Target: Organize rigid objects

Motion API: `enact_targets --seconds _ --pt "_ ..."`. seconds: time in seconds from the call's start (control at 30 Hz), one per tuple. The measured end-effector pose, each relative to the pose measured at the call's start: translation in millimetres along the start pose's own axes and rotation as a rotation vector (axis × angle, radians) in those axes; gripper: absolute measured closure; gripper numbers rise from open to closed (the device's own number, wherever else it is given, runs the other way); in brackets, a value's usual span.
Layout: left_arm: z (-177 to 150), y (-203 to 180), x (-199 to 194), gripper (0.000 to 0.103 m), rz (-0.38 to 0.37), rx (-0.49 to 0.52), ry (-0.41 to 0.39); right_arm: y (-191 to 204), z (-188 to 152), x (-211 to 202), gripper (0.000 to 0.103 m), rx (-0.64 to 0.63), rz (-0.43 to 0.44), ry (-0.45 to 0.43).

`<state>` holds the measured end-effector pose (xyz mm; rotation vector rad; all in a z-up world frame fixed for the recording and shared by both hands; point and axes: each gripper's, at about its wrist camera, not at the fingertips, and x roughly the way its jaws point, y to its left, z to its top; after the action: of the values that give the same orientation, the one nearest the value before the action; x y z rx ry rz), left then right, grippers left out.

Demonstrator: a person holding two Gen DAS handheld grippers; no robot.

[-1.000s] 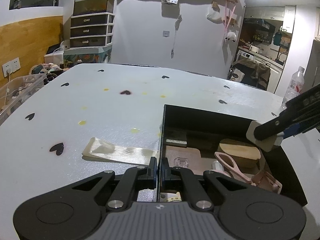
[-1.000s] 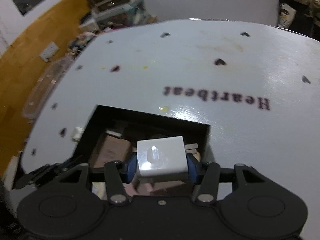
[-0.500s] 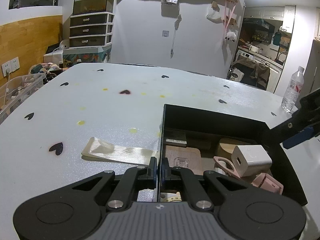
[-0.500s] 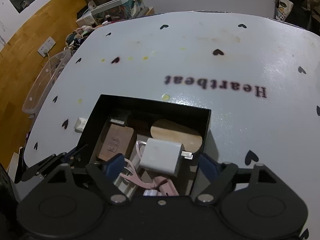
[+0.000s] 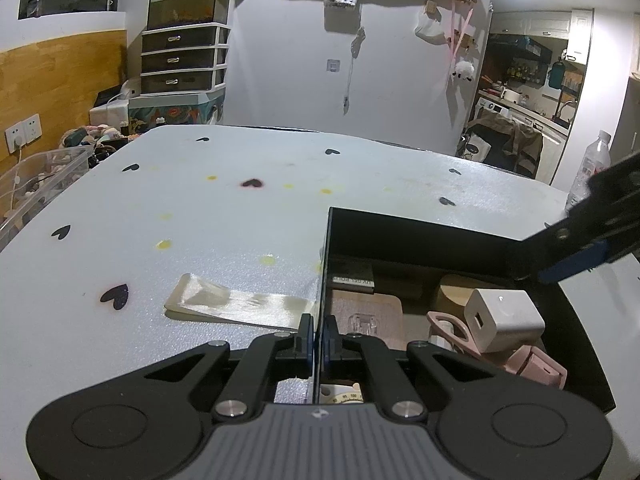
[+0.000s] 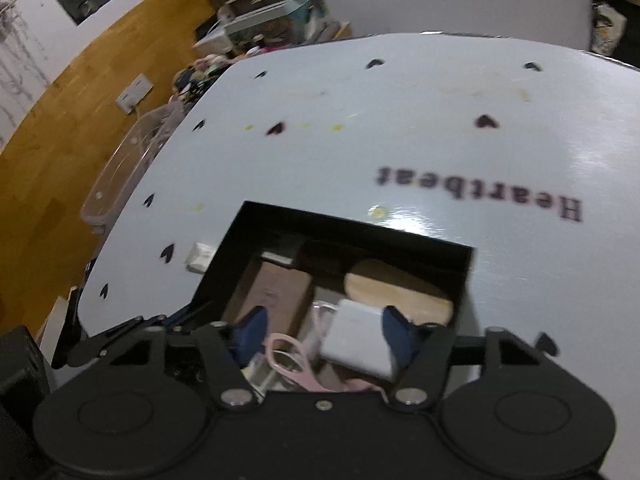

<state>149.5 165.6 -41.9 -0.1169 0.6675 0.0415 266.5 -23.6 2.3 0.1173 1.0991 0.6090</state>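
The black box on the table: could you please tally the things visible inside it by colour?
Inside the black box:
White: 1, the charger cube
Pink: 2, the scissors and a small pink piece
Wood or tan: 1, the oval wooden block
Brown: 1, the flat card with a clear hook
Total: 5 clearly told; others are partly hidden.

A white charger cube (image 5: 505, 319) is seen tilted inside the black box (image 5: 420, 236) — propped on pink scissors (image 5: 448, 326), beside a wooden piece (image 6: 396, 294).

Charger (image 5: 504, 320) in box (image 5: 420, 236), apparently atop clips (image 5: 536, 366); tape (image 5: 240, 304) left.
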Motion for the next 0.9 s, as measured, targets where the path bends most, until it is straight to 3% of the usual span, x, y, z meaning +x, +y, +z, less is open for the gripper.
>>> enact_targets --seconds 0.2,0.27,0.37,0.43,0.77,0.9 --pt "0 0 0 0.099 0.000 0.001 0.000 8 4 29 0.068 -0.083 0.027 0.056" --pt "0 0 0 0.099 0.000 0.002 0.001 6 4 29 0.068 -0.094 -0.015 0.055" --pt "1 0 0 0.099 -0.003 0.001 0.001 -10 -3 35 0.068 -0.063 -0.112 0.121" --pt "1 -1 0 0.099 -0.002 0.003 0.000 -15 -8 29 0.073 -0.072 -0.102 0.111" --pt "2 -1 0 0.099 -0.001 -0.002 0.002 -15 -12 0 0.055 -0.048 -0.071 0.068" --pt "2 -1 0 0.099 -0.001 -0.002 0.002 -13 -12 -12 0.040 -0.051 -0.070 0.029"
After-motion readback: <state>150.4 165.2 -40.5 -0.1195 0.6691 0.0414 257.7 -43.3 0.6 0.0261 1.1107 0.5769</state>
